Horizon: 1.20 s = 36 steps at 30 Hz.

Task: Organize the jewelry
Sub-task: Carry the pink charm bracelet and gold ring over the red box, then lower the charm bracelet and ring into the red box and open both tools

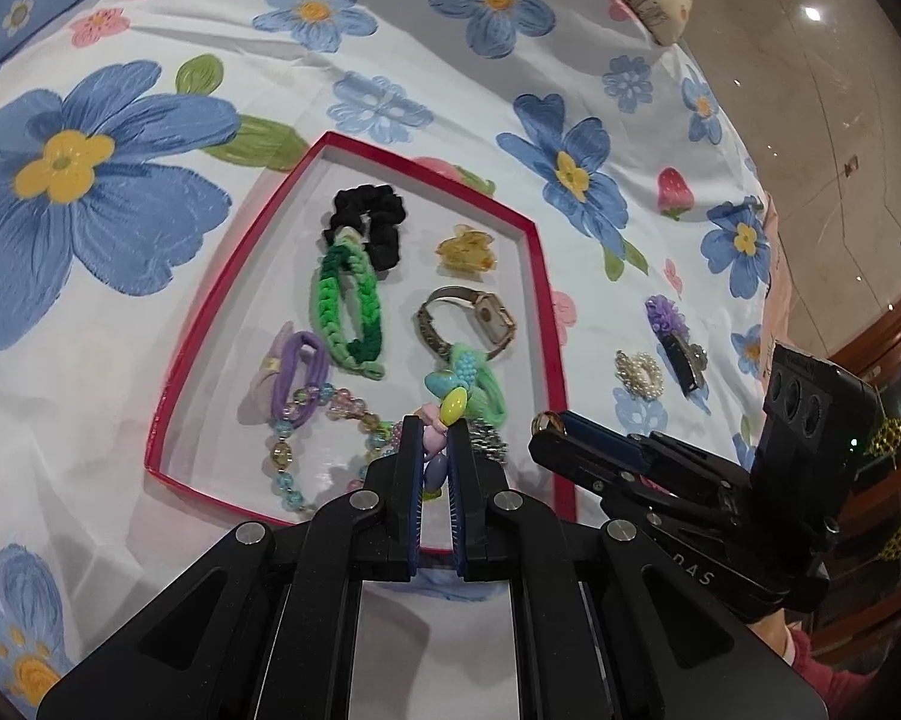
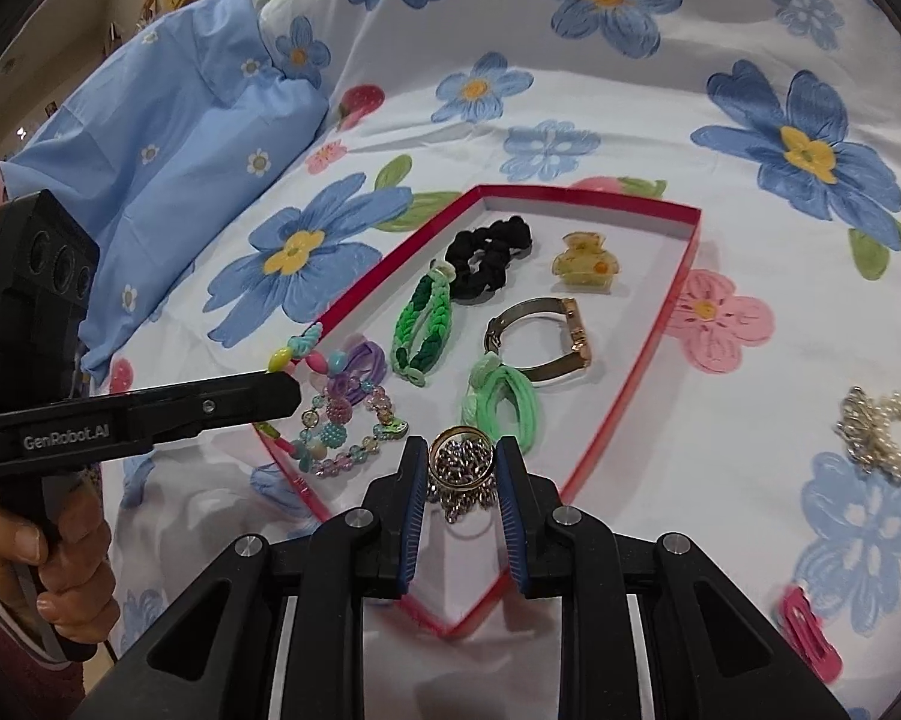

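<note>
Between the pads of my left tool sits a string of pastel charm beads, clamped, hanging over the near end of the red-rimmed tray. My right tool is pinched on a gold ring with a cluster of small silver beads, held above the tray's near corner; whether it touches the tray floor I cannot tell.

Already in the tray: black scrunchie, green braided band, amber claw clip, gold wristwatch, mint hair tie, purple hair tie and a clear-bead bracelet, all lying separately or only lightly overlapping.

Outside the tray, on the flowered bedspread: a pearl scrunchie, a purple-flower clip just beside it, and a pink snap clip near the edge of the right view.

Judgement: most pieces are in. Two are in hand, awaiting release; three remain on the bed.
</note>
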Tool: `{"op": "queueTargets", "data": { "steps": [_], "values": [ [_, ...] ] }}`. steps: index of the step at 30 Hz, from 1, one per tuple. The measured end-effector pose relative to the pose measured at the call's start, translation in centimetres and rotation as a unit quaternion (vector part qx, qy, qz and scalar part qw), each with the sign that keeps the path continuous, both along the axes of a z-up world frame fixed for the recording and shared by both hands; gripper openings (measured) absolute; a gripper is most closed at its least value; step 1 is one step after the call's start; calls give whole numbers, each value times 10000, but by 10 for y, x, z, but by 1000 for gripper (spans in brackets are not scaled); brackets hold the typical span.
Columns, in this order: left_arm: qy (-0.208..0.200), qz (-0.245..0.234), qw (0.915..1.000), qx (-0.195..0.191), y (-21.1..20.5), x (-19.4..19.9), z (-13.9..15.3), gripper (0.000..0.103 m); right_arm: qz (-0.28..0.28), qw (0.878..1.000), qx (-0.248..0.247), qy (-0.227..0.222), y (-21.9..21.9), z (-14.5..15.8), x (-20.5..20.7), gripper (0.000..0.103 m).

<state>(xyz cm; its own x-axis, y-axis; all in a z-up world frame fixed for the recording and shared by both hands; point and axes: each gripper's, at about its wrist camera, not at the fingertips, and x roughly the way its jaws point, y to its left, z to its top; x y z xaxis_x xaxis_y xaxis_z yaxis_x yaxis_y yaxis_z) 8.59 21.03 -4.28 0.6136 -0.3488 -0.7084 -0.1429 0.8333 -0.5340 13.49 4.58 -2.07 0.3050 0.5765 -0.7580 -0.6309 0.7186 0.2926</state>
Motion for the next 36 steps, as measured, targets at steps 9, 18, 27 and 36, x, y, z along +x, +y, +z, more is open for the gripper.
{"op": "queueTargets", "data": {
  "steps": [9,18,27,36],
  "values": [
    [220,199,9995,-82,19,7,-21,6,-14,9997,-226,42,19,-18,18,23],
    [516,399,9978,112,28,14,-40,6,122,9990,-417,-41,29,-28,19,23],
    [546,400,9973,290,24,17,-39,6,216,9987,-464,-39,32,-30,20,24],
    [542,412,9972,323,24,17,-37,15,249,9985,-485,-20,33,-30,19,24]
  ]
}}
